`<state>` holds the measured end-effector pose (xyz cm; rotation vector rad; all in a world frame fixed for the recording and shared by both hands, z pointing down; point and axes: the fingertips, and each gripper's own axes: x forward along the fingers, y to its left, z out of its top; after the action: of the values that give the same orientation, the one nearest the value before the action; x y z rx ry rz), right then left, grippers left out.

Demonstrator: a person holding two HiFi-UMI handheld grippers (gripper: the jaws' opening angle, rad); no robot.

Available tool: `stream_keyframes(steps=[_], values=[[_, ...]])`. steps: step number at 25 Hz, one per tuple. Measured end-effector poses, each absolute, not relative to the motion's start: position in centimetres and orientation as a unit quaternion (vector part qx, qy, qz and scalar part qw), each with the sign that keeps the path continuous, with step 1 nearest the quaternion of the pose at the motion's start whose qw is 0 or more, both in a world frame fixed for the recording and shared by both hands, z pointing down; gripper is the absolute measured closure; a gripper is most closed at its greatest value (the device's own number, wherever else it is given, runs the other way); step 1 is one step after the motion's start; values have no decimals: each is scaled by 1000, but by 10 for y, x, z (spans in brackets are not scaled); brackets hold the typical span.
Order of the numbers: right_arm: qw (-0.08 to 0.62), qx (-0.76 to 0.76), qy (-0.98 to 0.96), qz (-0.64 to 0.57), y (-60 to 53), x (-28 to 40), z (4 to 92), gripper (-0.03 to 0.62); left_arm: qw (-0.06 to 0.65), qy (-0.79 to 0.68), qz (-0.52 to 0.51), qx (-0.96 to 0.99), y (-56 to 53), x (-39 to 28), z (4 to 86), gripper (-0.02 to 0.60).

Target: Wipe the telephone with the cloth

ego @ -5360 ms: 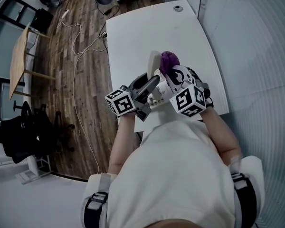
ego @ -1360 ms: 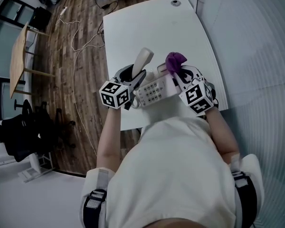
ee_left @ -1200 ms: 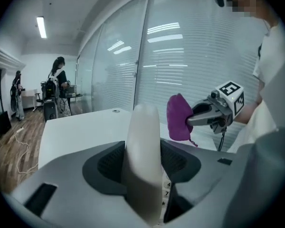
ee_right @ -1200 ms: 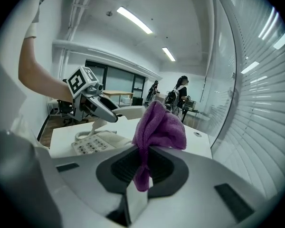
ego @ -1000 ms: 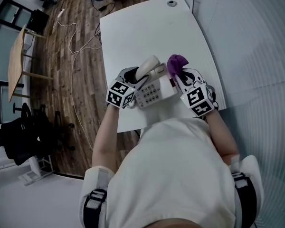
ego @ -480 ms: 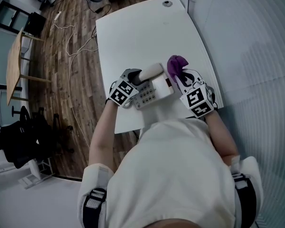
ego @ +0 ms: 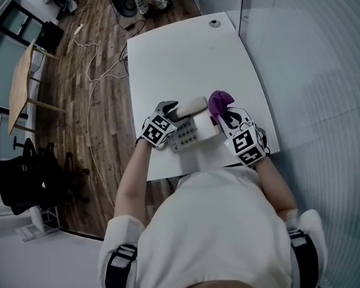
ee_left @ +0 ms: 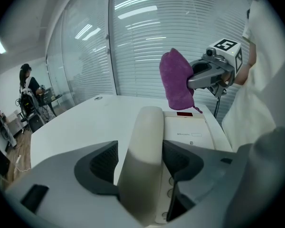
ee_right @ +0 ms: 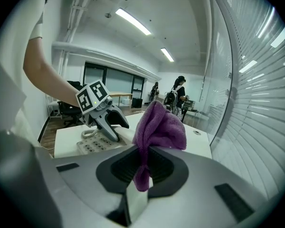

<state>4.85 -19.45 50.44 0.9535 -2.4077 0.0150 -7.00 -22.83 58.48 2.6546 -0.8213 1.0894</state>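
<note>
L gripper [ego: 173, 111] straddles the cream handset [ego: 192, 105], which lies on its cradle on the telephone [ego: 196, 132]; jaws are opening w/ handset between them, pads easing off its sides. R gripper [ego: 223, 117] pinches a purple cloth [ego: 219, 101], bunched & standing up above the jaws, just beside the phone's far R corner. Phone sits on the white table [ego: 180, 59] near the person's edge, btwn both grippers. Red display strip [ee_left: 184, 113] at top of phone body; small print line below it [ee_left: 195, 134] too tiny to read. Each gripper's cube carries b/w square markers, no text
</note>
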Motion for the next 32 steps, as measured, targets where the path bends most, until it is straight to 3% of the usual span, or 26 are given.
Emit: stream_keyframes(steps=[11, 15, 18, 22, 32], values=[[227, 379, -896, 41, -186, 29, 477, 549, 145, -402, 199, 882, -217, -107, 520, 288], [200, 391, -897, 56, -174, 23, 461, 549, 145, -454, 125, 871, -197, -121, 478, 462], [176, 401, -897, 63, -164, 16, 453, 549, 146, -468, 76, 868, -179, -122, 456, 517], [161, 404, -898, 65, -138, 3, 442, 549, 153, -493, 48, 855, -146, -130, 442, 557], [147, 396, -903, 72, -65, -29, 432, 549, 201, -516, 34, 832, -58, -151, 442, 560]])
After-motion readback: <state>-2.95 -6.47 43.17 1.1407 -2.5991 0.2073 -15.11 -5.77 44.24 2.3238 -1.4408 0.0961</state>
